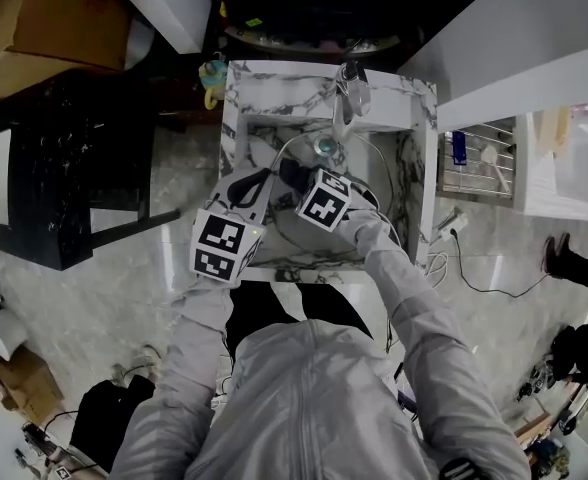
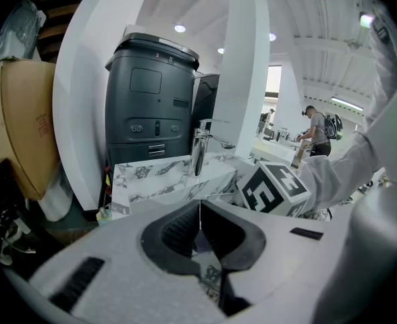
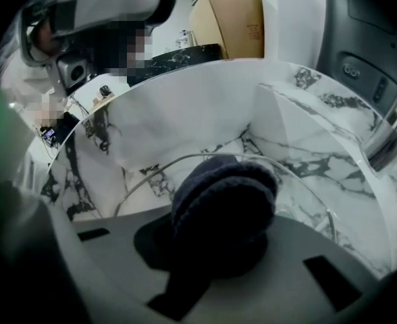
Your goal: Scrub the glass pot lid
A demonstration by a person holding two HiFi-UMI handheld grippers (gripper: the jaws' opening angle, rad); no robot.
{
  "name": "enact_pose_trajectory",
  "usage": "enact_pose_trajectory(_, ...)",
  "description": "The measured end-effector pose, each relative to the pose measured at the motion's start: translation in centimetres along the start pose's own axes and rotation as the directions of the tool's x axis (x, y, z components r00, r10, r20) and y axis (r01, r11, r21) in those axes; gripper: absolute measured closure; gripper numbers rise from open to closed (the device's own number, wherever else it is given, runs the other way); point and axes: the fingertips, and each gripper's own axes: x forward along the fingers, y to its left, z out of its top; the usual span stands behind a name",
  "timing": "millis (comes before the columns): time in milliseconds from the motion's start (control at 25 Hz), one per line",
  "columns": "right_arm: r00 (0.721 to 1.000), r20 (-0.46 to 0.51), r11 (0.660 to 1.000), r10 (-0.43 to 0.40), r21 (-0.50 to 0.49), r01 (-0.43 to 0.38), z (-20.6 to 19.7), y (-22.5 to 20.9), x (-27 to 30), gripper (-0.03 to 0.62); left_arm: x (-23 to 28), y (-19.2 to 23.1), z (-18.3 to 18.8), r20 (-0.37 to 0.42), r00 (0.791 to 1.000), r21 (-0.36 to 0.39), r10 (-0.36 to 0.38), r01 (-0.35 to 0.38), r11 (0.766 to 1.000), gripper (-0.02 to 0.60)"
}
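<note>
The glass pot lid [image 1: 278, 152] stands tilted in the marble sink [image 1: 236, 103], its metal rim showing as a thin arc. My left gripper [image 1: 251, 184] is shut on the lid's edge. In the left gripper view that edge runs as a thin line [image 2: 200, 208] between the closed jaws of the left gripper [image 2: 200, 216]. My right gripper [image 1: 294, 176] is shut on a dark knitted scrubber [image 3: 227, 198], which is pressed against the glass lid [image 3: 313, 194]. In the right gripper view the scrubber fills the right gripper [image 3: 222, 211] and hides its fingertips.
A chrome faucet [image 1: 346, 96] rises at the sink's back edge, just beyond the lid. A power strip and cable [image 1: 452, 230] lie on the floor at the right, and a dark cabinet [image 1: 64, 168] stands at the left. A tall dark appliance [image 2: 151, 93] stands behind the sink.
</note>
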Motion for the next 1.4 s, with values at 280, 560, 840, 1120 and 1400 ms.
enact_pose_trajectory(280,0.991,-0.074,0.992,0.111,-0.055,-0.116,-2.9,4.9,0.4,0.539,0.1,-0.6,0.0,0.001,1.000,0.005,-0.006,0.006,1.000,0.554)
enact_pose_trajectory(560,0.967,-0.153,0.977,0.202,-0.035,-0.209,-6.2,7.1,-0.5,0.539,0.4,-1.5,0.0,-0.001,1.000,0.012,-0.014,0.014,1.000,0.554)
enact_pose_trajectory(840,0.952,-0.216,0.976,0.216,0.033,-0.214,-9.2,6.3,-1.6,0.539,0.5,-2.1,-0.1,-0.004,1.000,0.017,-0.019,0.019,1.000,0.554)
enact_pose_trajectory(1120,0.948,-0.275,0.979,0.158,0.172,-0.113,-12.9,2.6,-3.2,0.539,0.3,-2.1,-0.1,-0.006,1.000,0.017,-0.017,0.017,1.000,0.554)
enact_pose_trajectory(1400,0.960,-0.269,0.959,0.083,0.285,-0.003,-14.5,-1.6,-4.2,0.539,0.3,-1.9,-0.3,-0.010,1.000,0.017,-0.014,0.014,1.000,0.554)
